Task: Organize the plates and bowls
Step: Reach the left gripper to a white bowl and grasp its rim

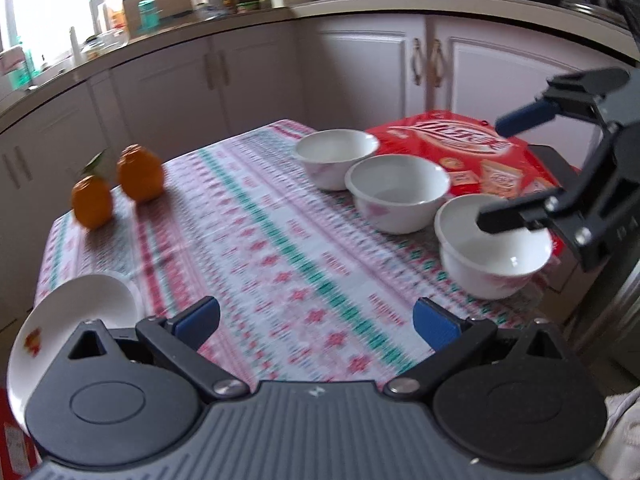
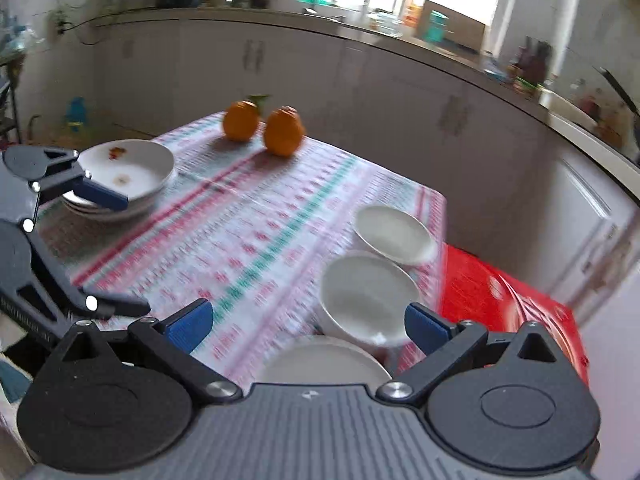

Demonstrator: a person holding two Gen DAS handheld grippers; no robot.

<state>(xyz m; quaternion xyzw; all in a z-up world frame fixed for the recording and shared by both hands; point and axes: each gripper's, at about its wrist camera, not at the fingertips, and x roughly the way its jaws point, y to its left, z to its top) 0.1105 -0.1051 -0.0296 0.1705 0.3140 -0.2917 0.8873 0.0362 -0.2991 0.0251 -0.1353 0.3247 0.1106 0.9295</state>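
Three white bowls stand in a row on the patterned tablecloth: far bowl (image 1: 336, 156) (image 2: 394, 234), middle bowl (image 1: 398, 192) (image 2: 366, 294), near bowl (image 1: 494, 244) (image 2: 324, 360). A stack of white plates (image 1: 68, 332) (image 2: 124, 176) sits at the table's other corner. My left gripper (image 1: 316, 320) is open and empty above the cloth, beside the plates; it shows in the right wrist view (image 2: 120, 256). My right gripper (image 2: 308, 322) is open and empty over the near and middle bowls; it shows in the left wrist view (image 1: 492, 172).
Two oranges (image 1: 116, 188) (image 2: 264, 128) stand at the far edge of the table. A red snack bag (image 1: 480, 152) (image 2: 508, 304) lies behind the bowls. Kitchen cabinets (image 1: 360, 68) and a cluttered counter surround the table.
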